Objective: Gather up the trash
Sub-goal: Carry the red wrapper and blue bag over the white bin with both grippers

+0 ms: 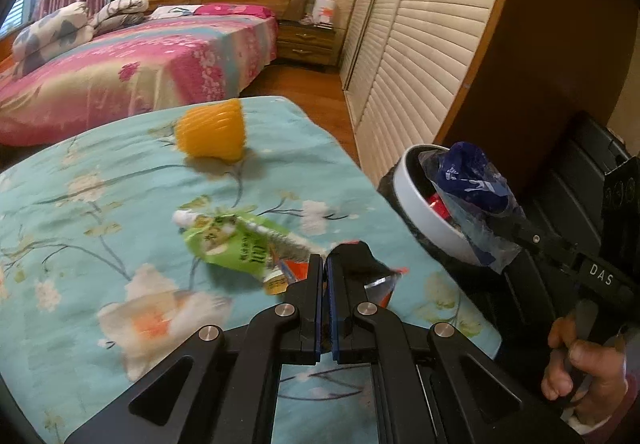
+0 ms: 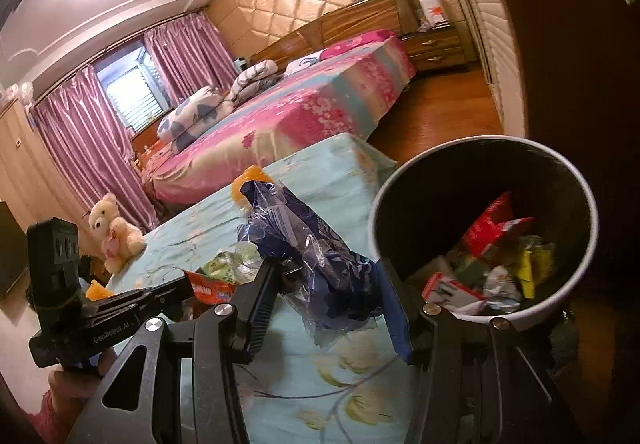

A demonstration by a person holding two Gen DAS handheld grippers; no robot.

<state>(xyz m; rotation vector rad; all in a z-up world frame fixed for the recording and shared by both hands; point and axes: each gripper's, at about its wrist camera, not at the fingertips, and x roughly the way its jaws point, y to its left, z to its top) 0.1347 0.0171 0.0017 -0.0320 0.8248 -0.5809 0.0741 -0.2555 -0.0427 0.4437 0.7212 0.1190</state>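
Bedroom walls padded in quilted beige, purple curtains and a bed under a pink floral cover fill the background of the left wrist view, with a table draped in a turquoise floral cloth in front. On that cloth an orange ribbed cup lies tipped on its side, and nearer the camera a green snack wrapper lies flat. The left gripper has its fingers pressed together on a black and orange wrapper, pinched just over the table's right edge. Beside that edge stands a white-rimmed trash bin, and the right gripper holds a blue and clear plastic bag over its rim; a hand grips its handle. From the right wrist view, the right gripper has its fingers partly spread, clamping the crumpled blue plastic bag between them, above the table near its edge. The trash bin sits just to the right, already holding red, yellow and white packaging. The left gripper shows at left with the orange wrapper at its tip, and a cream teddy bear sits at the table's far corner.
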